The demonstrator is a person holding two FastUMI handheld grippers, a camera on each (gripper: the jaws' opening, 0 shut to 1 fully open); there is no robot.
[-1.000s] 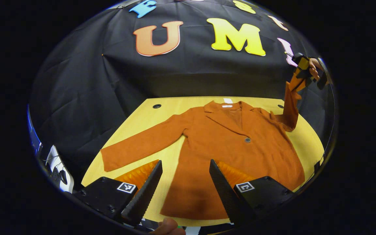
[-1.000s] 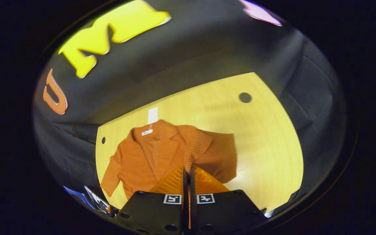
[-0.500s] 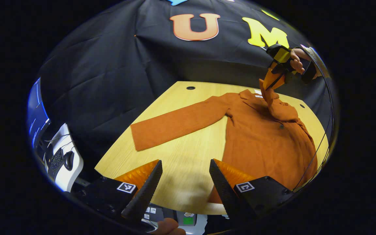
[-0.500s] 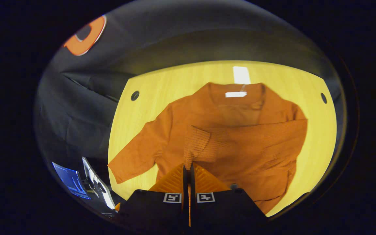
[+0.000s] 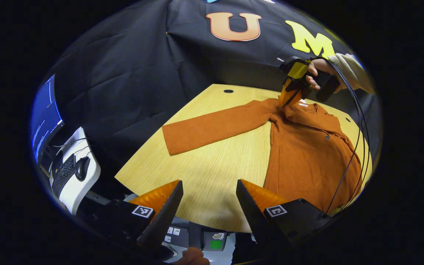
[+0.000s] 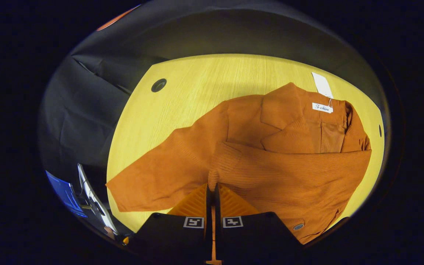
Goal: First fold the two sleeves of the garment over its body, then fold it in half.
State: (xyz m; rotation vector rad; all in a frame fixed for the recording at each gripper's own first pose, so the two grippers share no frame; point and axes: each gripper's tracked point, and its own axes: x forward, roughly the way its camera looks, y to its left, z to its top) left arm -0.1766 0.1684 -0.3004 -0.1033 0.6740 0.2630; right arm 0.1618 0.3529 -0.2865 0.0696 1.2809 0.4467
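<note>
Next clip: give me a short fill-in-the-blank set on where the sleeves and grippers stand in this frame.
1. The right gripper is shut on the cuff of one ____ of the rust-orange knit jacket.
2. The left gripper hangs with its jaws ____ above the near edge of the pale wooden table.
3. The jacket's other sleeve lies stretched out flat on the ____.
4. That held sleeve now crosses over the jacket's ____.

Missing words: sleeve; open; table; body

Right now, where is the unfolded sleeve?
In the left gripper view, the unfolded sleeve lies flat on the table, stretching left from the jacket body.
</note>
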